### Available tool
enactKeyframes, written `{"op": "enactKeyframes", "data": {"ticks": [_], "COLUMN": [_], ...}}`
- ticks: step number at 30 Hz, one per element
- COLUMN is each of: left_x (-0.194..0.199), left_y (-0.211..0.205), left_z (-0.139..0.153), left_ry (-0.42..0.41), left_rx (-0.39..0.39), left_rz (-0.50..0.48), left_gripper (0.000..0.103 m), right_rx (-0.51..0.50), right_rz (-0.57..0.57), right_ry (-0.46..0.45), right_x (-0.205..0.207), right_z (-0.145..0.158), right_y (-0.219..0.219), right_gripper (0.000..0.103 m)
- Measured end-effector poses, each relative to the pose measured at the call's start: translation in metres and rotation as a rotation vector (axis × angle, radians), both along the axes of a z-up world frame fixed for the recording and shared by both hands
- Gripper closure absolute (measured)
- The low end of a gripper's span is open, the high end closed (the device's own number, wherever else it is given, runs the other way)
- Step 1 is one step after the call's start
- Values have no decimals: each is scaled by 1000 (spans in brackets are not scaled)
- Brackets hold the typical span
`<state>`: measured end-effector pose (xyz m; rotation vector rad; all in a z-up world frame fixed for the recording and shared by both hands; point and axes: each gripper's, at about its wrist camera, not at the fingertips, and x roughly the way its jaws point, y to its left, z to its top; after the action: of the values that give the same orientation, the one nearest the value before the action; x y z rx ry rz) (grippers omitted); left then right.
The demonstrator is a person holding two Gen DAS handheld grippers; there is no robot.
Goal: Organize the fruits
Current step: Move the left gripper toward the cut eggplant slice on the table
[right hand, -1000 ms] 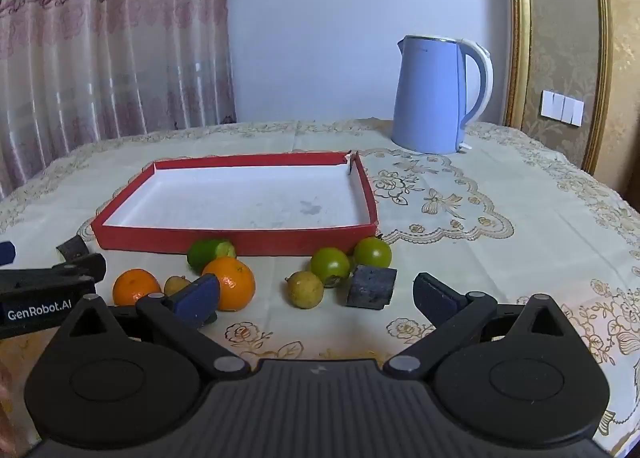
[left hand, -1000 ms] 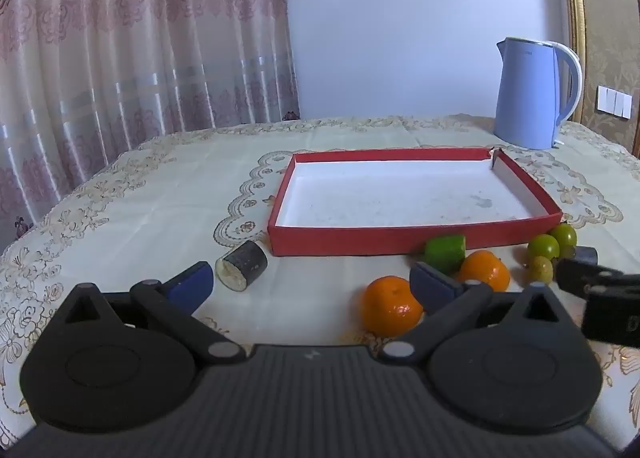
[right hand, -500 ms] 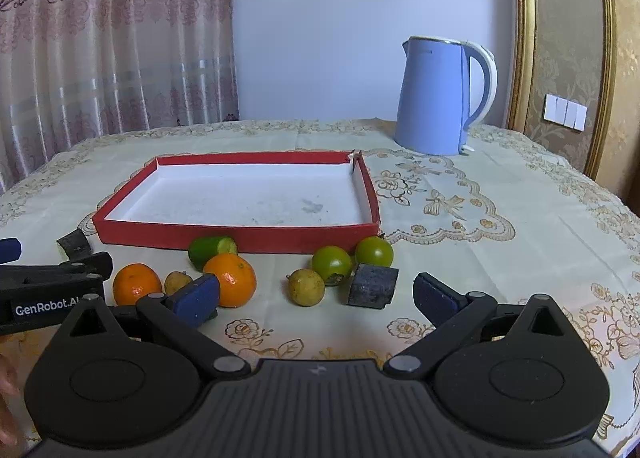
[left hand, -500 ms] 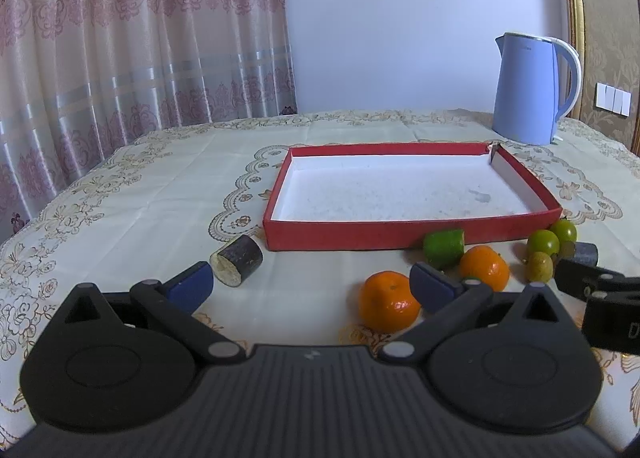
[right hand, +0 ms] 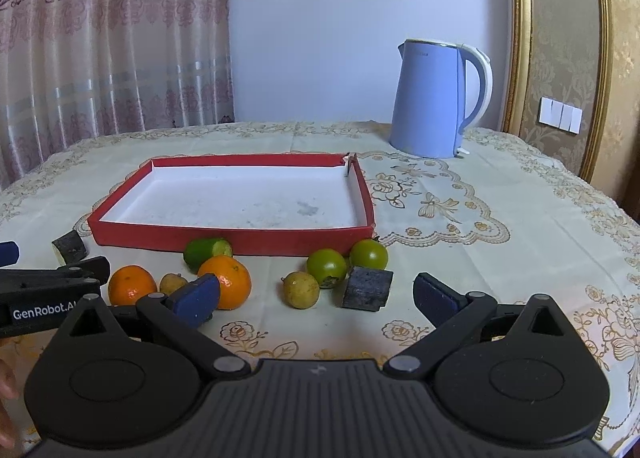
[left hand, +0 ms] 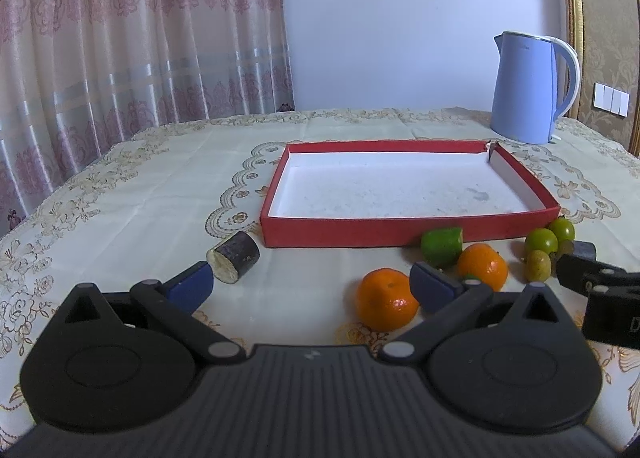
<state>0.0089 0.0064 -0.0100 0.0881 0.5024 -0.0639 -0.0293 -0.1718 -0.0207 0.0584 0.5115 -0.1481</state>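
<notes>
Fruit lies loose on the tablecloth [right hand: 460, 242] along the near wall of a red tray [right hand: 224, 236] whose white floor holds nothing. In the right wrist view the row runs from 9 to 3 o'clock: a dark aubergine chunk [right hand: 68, 248], an orange [right hand: 132, 284], a small tan fruit [right hand: 172, 283], a second orange [right hand: 226, 281] with a cut green piece [right hand: 206, 252] behind it touching the tray wall, another tan fruit [right hand: 301, 289], two green fruits [right hand: 327, 268] [right hand: 369, 254] side by side, and a dark block [right hand: 367, 289] just beside them.

The cloth is cream with gold floral embroidery. A pale blue kettle [right hand: 436, 98] stands at 1 o'clock beyond the tray, pink patterned curtains [right hand: 112, 38] hang at 10 o'clock, a plain wall fills 12 o'clock, and a gold-framed panel with a white switch plate [right hand: 560, 115] sits at 3 o'clock.

The left gripper [left hand: 310, 284] hovers low over the cloth, fingers spread wide, holding nothing, the aubergine chunk [left hand: 234, 256] just past its left pad and an orange [left hand: 386, 298] against its right pad. The right gripper [right hand: 316, 298] is likewise spread wide and empty before the fruit row. A hand [right hand: 6, 398] shows at 8 o'clock.
</notes>
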Motion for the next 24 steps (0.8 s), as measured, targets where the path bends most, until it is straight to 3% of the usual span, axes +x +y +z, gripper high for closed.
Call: {"op": "enactKeyframes", "data": {"ticks": [24], "left_x": [3], "left_y": [-1], "left_z": [-4], "left_ry": [17], "left_rx": [-5], "left_rz": [-13], "left_gripper": [0], "right_rx": [5], "right_rz": [1], "right_ry": [2], "right_x": [2], "right_z": [-2], "right_y": [-1], "right_gripper": [0]}}
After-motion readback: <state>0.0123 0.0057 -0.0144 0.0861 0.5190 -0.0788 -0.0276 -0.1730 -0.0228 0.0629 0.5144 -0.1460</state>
